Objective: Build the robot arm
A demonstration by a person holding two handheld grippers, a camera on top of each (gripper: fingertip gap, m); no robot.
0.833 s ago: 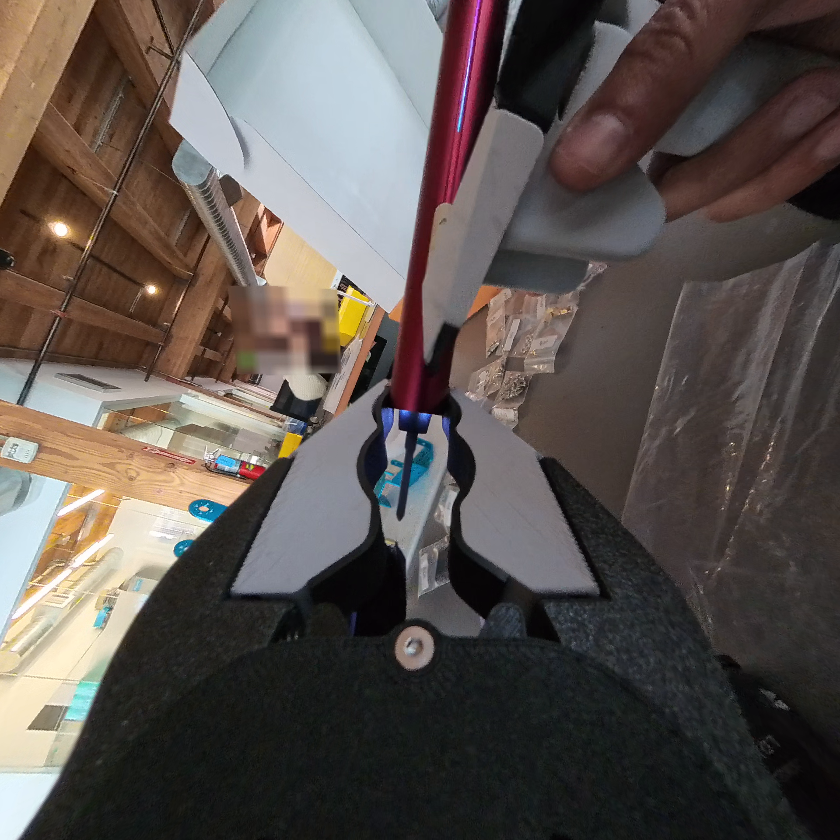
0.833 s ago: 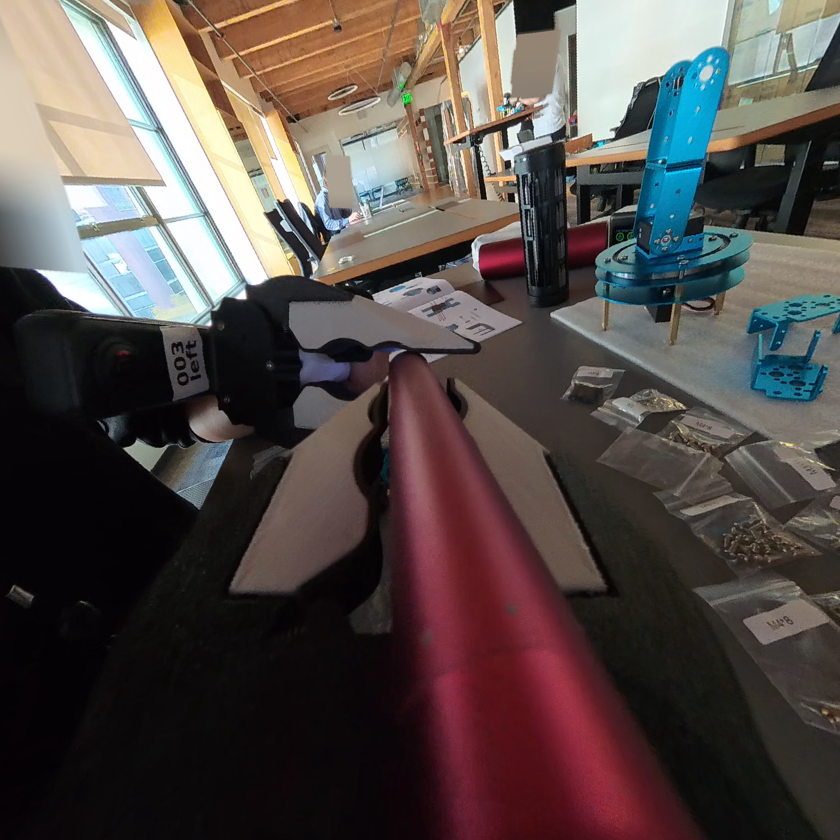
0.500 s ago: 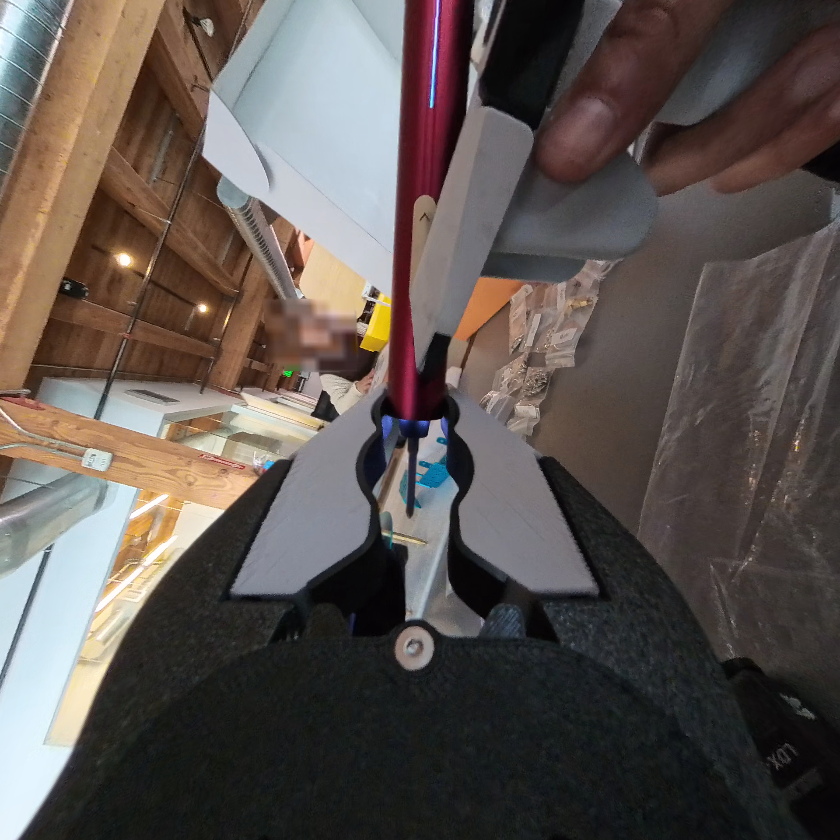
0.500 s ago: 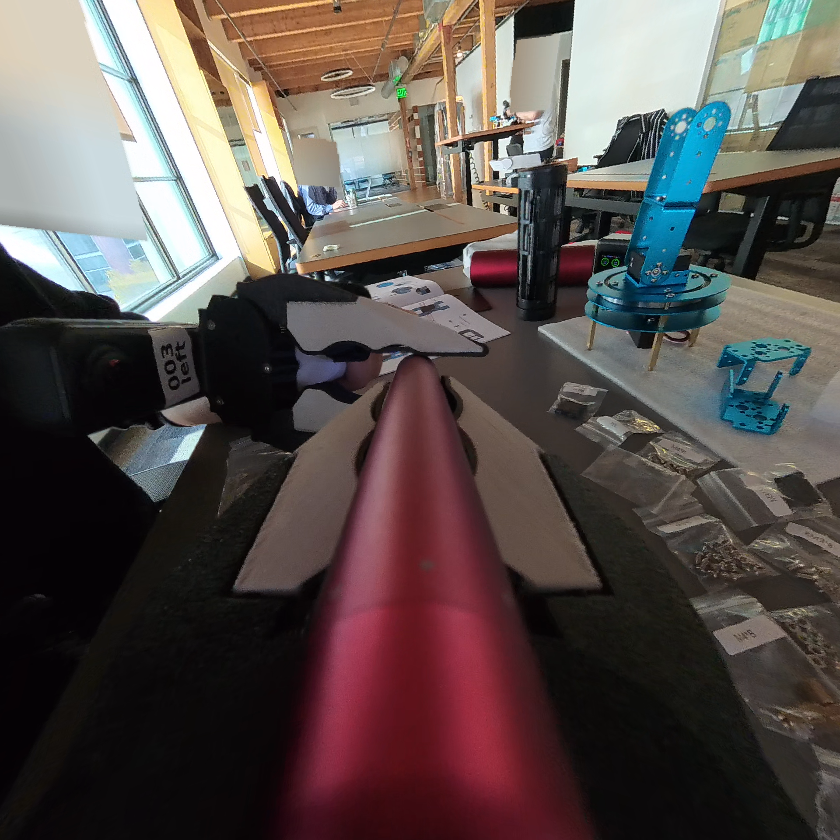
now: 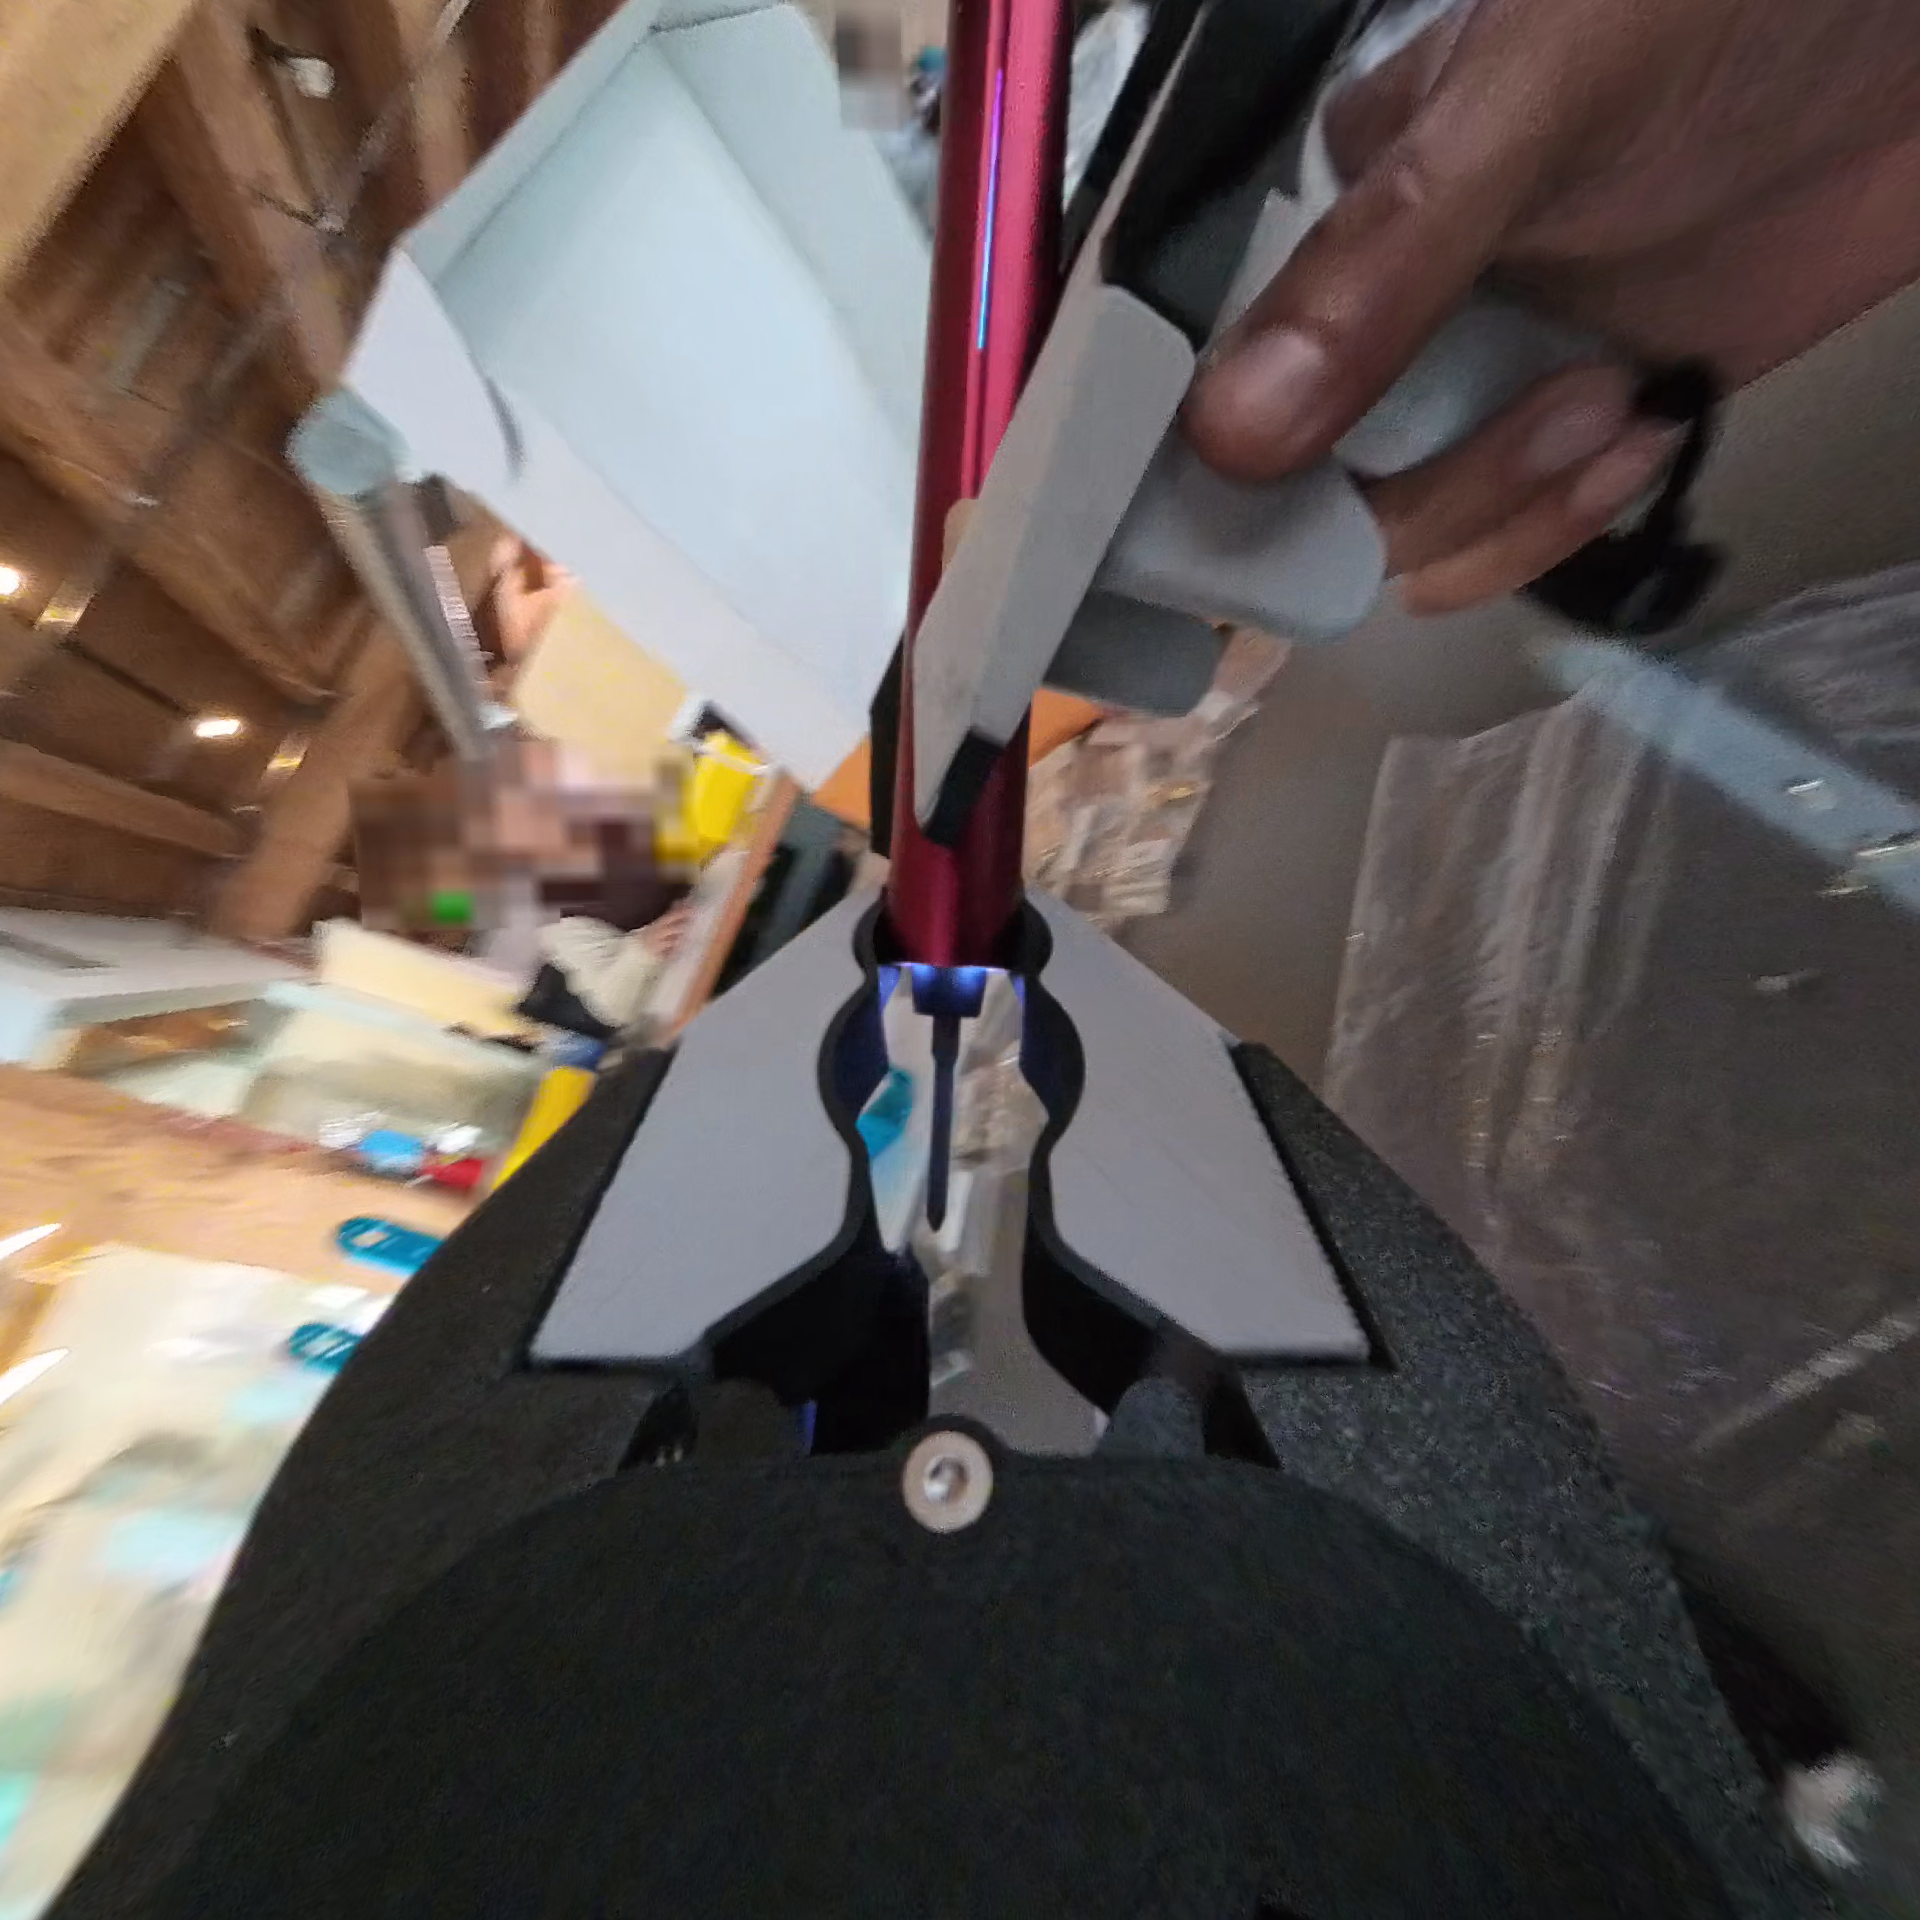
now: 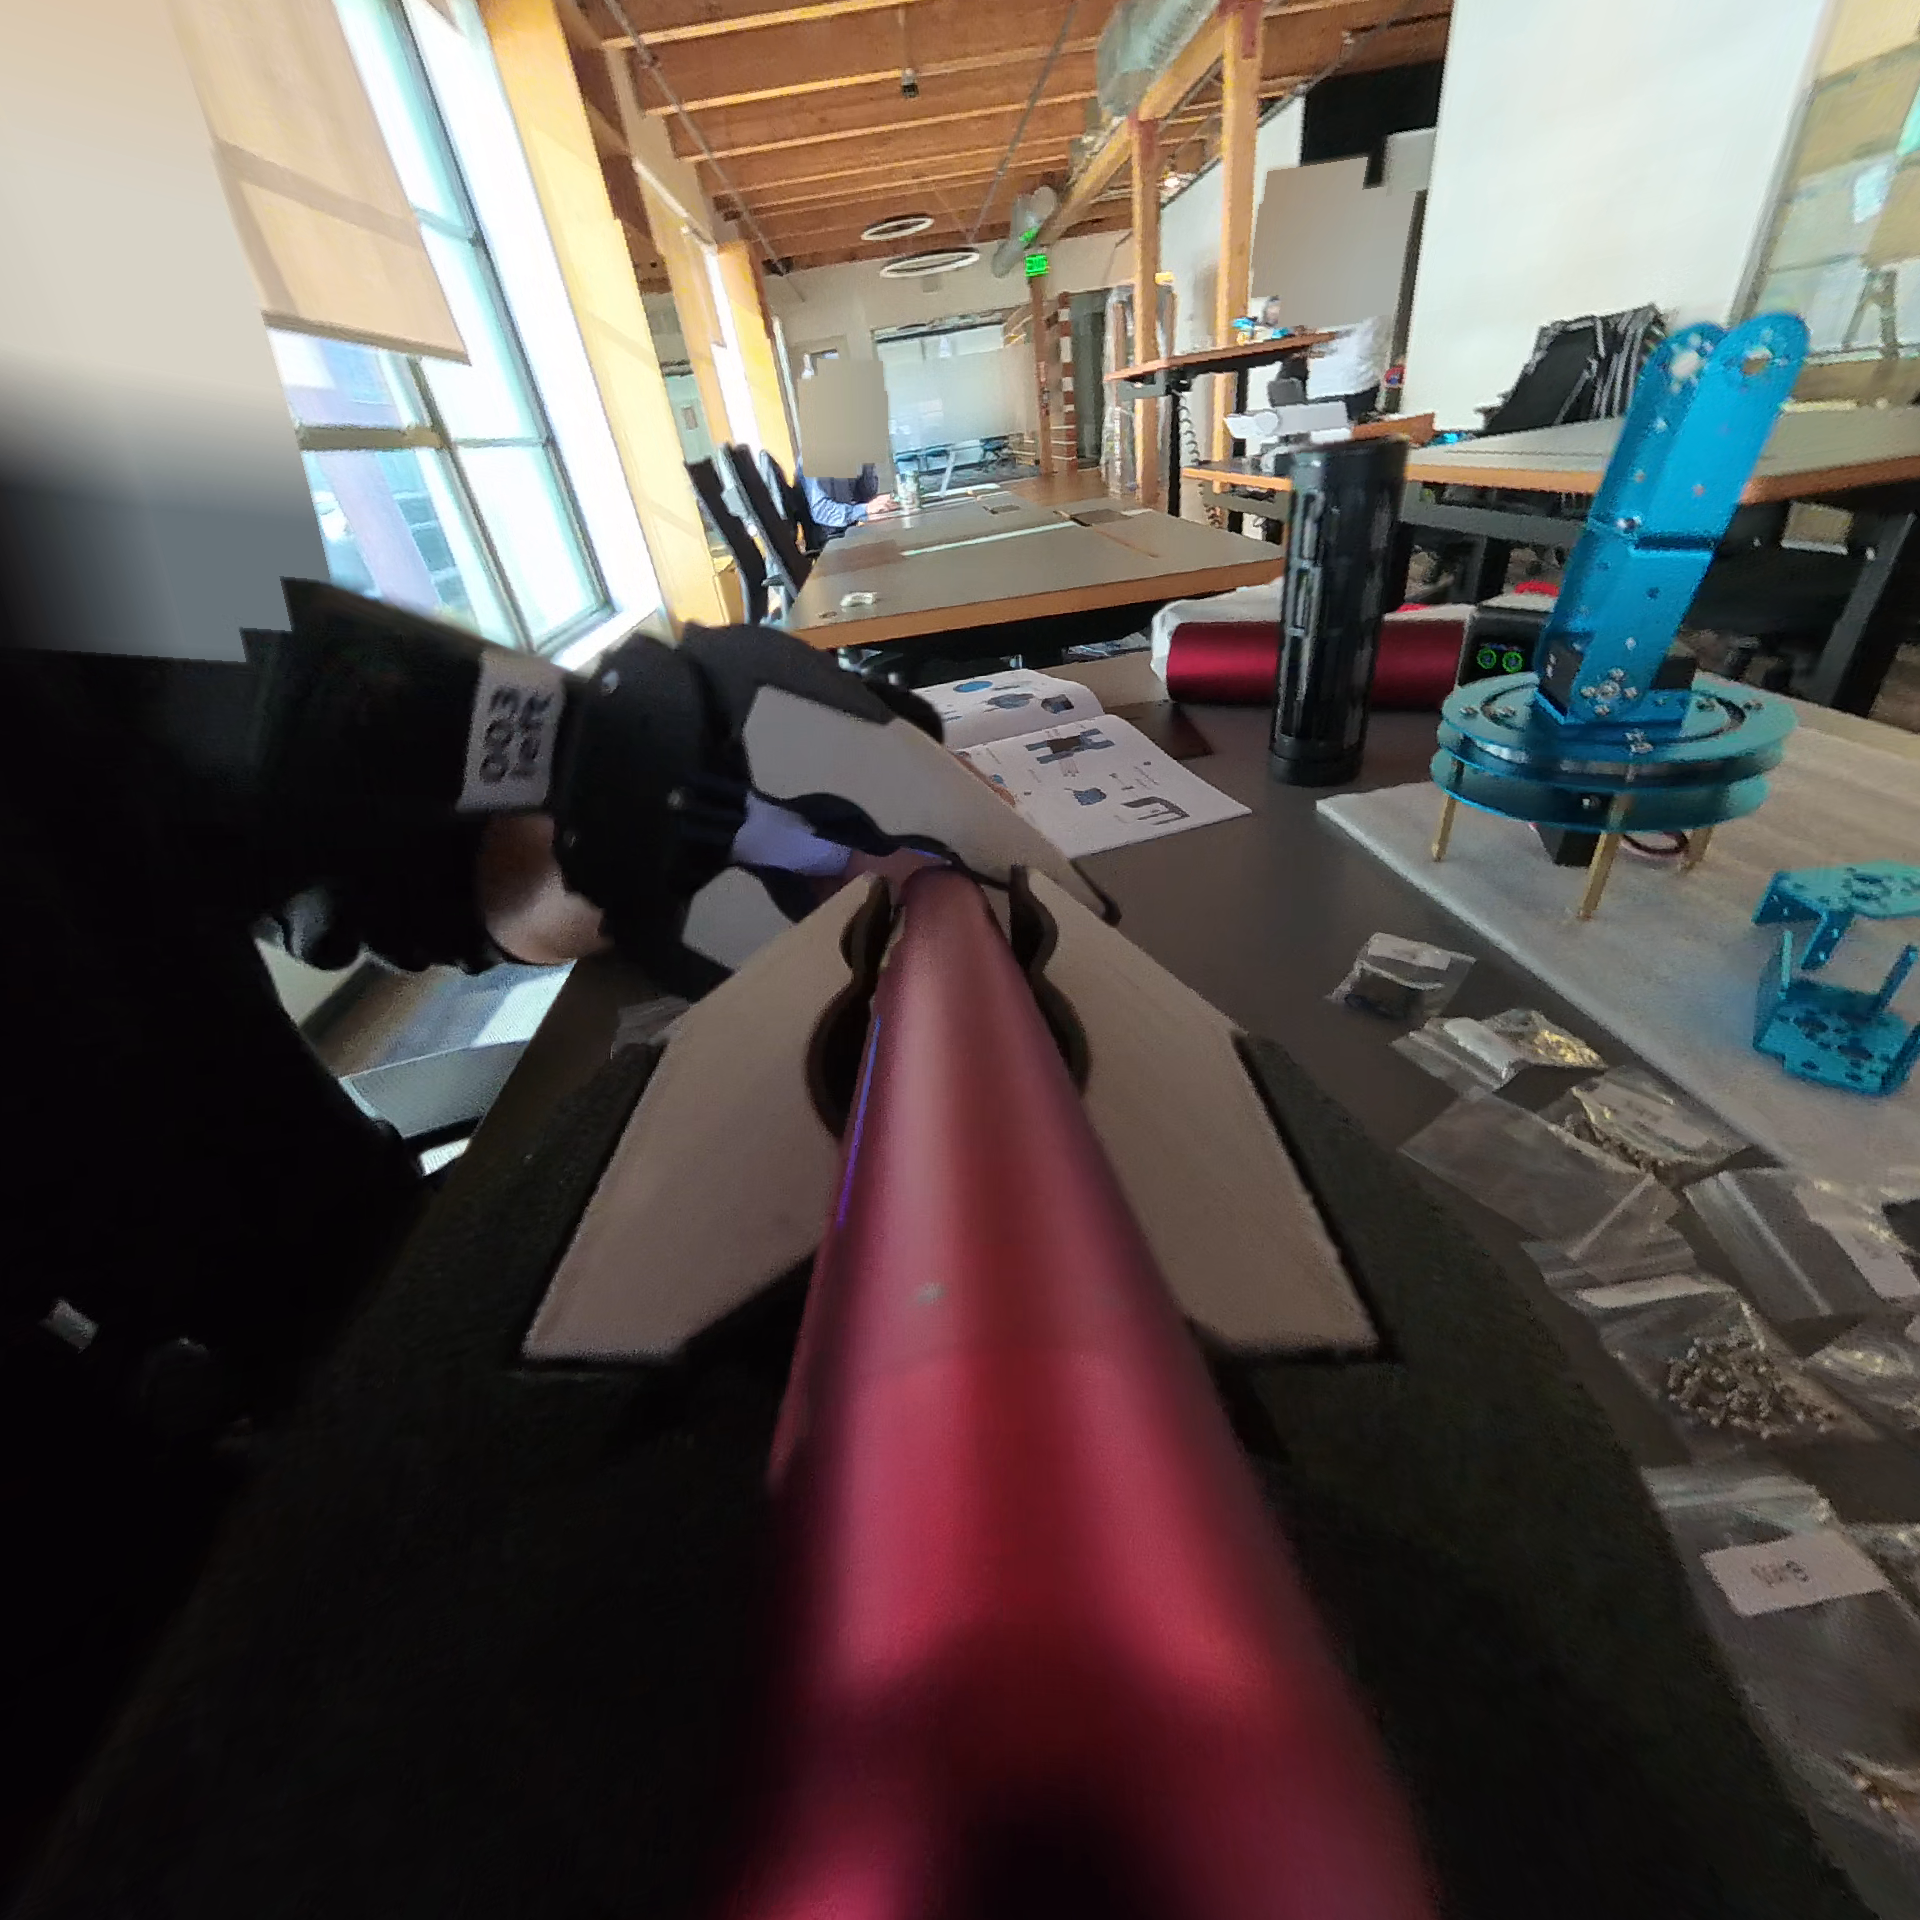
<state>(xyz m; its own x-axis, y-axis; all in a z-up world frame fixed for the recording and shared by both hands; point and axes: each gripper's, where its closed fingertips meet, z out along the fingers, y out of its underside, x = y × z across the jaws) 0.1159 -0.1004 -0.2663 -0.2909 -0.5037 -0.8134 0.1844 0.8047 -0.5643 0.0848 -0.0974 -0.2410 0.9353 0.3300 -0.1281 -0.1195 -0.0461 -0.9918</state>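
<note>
A red electric screwdriver runs lengthwise between the fingers of my right gripper, which is shut on its barrel. My left gripper comes in from the left and is shut around the screwdriver's nose. The dark bit pokes out between the left jaws, lit by a blue glow. In the left wrist view the right gripper's grey finger lies along the barrel, with a person's hand on its handle. In the right wrist view the left gripper tilts downward over the tip.
On the dark table lie several bags of screws, an open booklet, a black cylinder and a red tube. A blue metal arm on a turntable and a blue bracket stand on a white mat.
Both grippers stay shut on the screwdriver. The pair has swung together, so the background has shifted, and the left gripper now tilts down at the tip.
</note>
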